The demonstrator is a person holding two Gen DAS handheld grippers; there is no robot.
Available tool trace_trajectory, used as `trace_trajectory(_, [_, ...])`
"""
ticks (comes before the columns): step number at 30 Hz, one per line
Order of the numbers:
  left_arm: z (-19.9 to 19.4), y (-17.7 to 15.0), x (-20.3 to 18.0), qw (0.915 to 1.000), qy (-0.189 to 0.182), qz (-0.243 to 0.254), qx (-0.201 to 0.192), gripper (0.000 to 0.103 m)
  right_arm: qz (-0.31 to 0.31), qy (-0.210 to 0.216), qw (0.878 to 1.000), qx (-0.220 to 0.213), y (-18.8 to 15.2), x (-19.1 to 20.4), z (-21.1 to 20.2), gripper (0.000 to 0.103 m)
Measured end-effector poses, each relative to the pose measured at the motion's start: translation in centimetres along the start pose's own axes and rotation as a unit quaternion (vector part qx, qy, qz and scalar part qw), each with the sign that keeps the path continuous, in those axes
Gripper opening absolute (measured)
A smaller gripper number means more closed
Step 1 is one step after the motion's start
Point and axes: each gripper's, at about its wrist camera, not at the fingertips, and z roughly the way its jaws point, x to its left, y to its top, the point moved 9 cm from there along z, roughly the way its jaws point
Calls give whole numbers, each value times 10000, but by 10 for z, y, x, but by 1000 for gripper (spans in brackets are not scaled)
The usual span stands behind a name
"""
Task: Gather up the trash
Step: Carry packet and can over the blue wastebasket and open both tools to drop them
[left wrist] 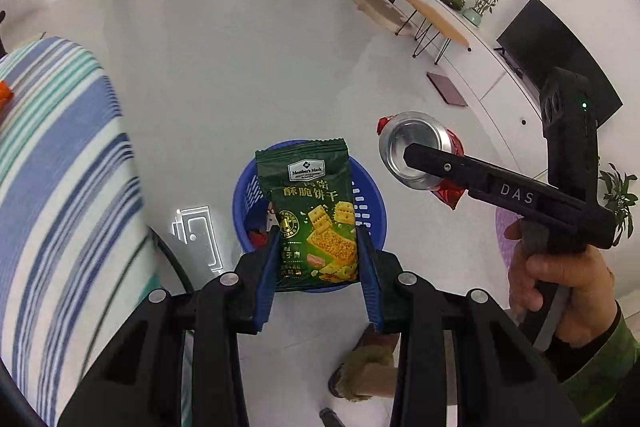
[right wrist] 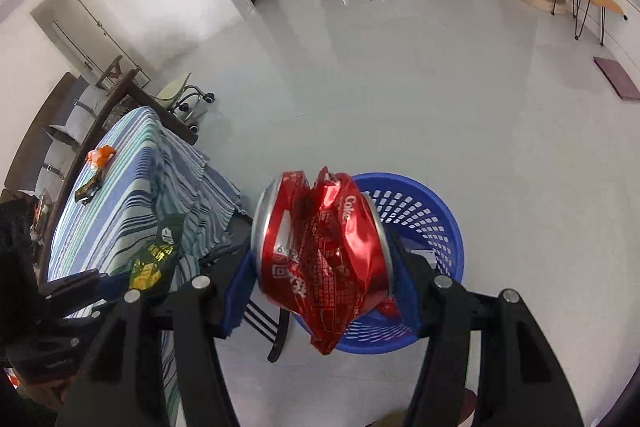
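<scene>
My left gripper is shut on a green cracker packet and holds it upright above a blue plastic basket on the floor. My right gripper is shut on a crushed red Coke can, held above the basket's left rim. In the left wrist view the can and right gripper hang to the right of the basket. In the right wrist view the green packet shows at left. Some red trash lies in the basket.
A table with a blue striped cloth stands left of the basket, with an orange wrapper and a dark wrapper on it. A dark chair stands beside the basket. A TV cabinet and side tables line the far right.
</scene>
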Motion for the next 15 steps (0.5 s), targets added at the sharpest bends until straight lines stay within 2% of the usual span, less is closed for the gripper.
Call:
trace_trajectory(8, [83, 13, -4, 9994, 82, -96, 318, 37, 468, 92, 9988, 144, 5, -34, 26, 60])
trace_trajectory(11, [103, 18, -4, 9994, 124, -14, 331, 41, 731, 214, 9969, 193, 5, -42, 36, 64])
trace_trajectory(12, [108, 20, -5, 9994, 156, 17, 303, 52, 795, 250, 9964, 170, 5, -43, 38, 73])
trace_trajectory(13, [110, 22, -2, 9994, 198, 36, 270, 69, 835, 240, 9961, 143, 6, -45, 38, 76])
trace_trajectory(15, [105, 24, 4, 9994, 309, 10, 163, 80, 853, 220, 9961, 42, 9, -48, 32, 76])
